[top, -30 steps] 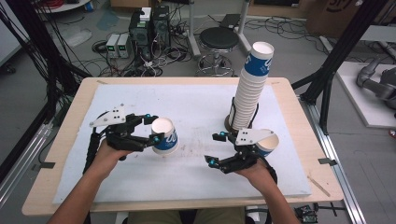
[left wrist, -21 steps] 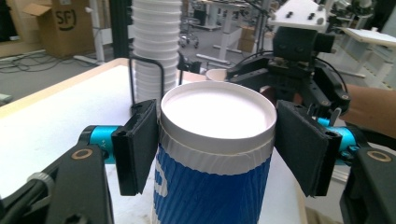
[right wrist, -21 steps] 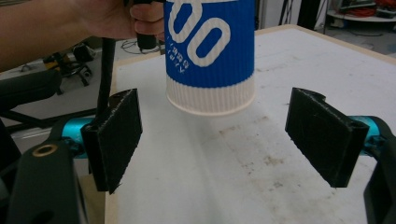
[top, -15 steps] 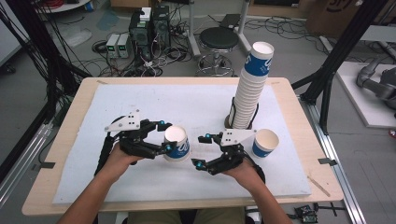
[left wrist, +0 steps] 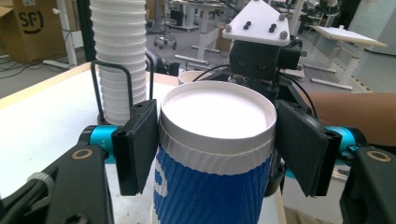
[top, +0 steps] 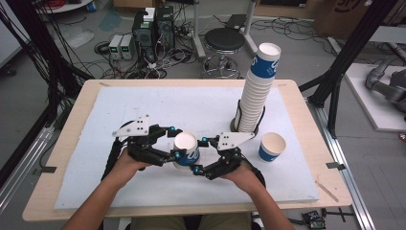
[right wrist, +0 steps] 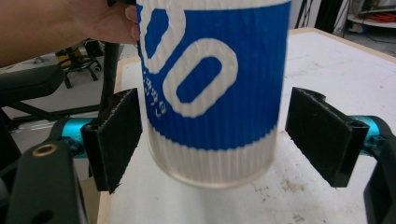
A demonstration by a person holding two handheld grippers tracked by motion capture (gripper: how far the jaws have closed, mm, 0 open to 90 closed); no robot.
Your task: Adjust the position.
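High view: we hold the blue-and-white ribbed paper cup (top: 186, 150) in our left gripper (top: 168, 142), its jaws gripping the cup's sides just under the rim. Our right gripper (top: 202, 156) has come in from the second blue paper cup (top: 272, 146), now standing alone on the desk (top: 72, 124); its wide jaws flank the held cup untouched, which suggests a handover. The tall stack of white paper cups (top: 256, 91) stands near behind, and open padding lies forward.

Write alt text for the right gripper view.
A blue-and-white ribbed paper cup hangs just above the white table mat, between the right gripper's open black jaws, which stand clear of it on both sides. A hand shows behind, at upper left.
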